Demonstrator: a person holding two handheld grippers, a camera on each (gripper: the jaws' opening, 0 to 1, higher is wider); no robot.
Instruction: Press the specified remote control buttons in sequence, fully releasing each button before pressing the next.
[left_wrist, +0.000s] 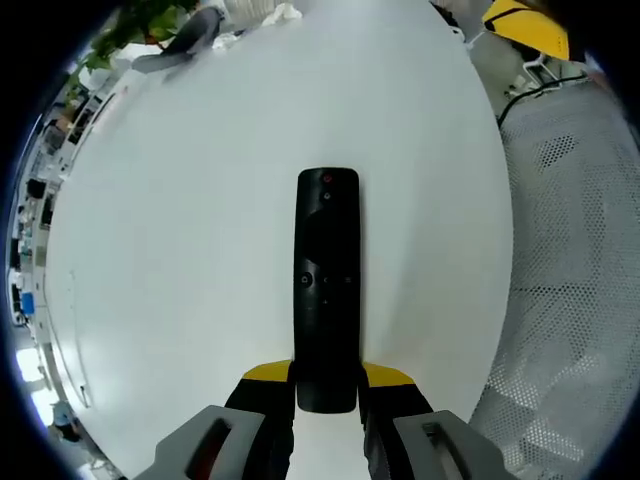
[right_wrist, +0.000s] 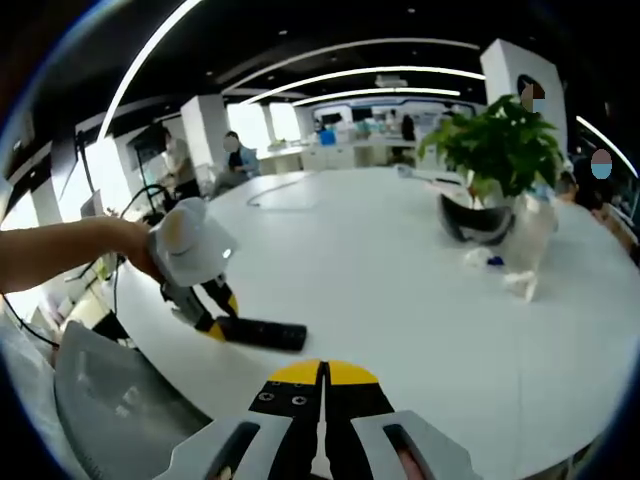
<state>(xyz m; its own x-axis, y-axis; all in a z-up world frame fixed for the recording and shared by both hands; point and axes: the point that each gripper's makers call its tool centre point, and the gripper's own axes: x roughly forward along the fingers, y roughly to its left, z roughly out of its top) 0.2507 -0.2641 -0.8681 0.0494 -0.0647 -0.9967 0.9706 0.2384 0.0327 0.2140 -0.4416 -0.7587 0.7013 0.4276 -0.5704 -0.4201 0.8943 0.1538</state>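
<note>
Two grippers, one black remote on a white table.

In the left gripper view the left gripper (left_wrist: 327, 392) has its yellow-tipped jaws clamped on the near end of the remote (left_wrist: 327, 285), which lies flat on the table (left_wrist: 180, 250) pointing away, its red button at the far end. In the right gripper view the right gripper (right_wrist: 322, 375) hangs above the table with its jaws pressed together and nothing between them; to its left a person's hand (right_wrist: 128, 245) holds the other gripper on the remote near the table's edge. A potted plant (right_wrist: 500, 150) stands farther back.
</note>
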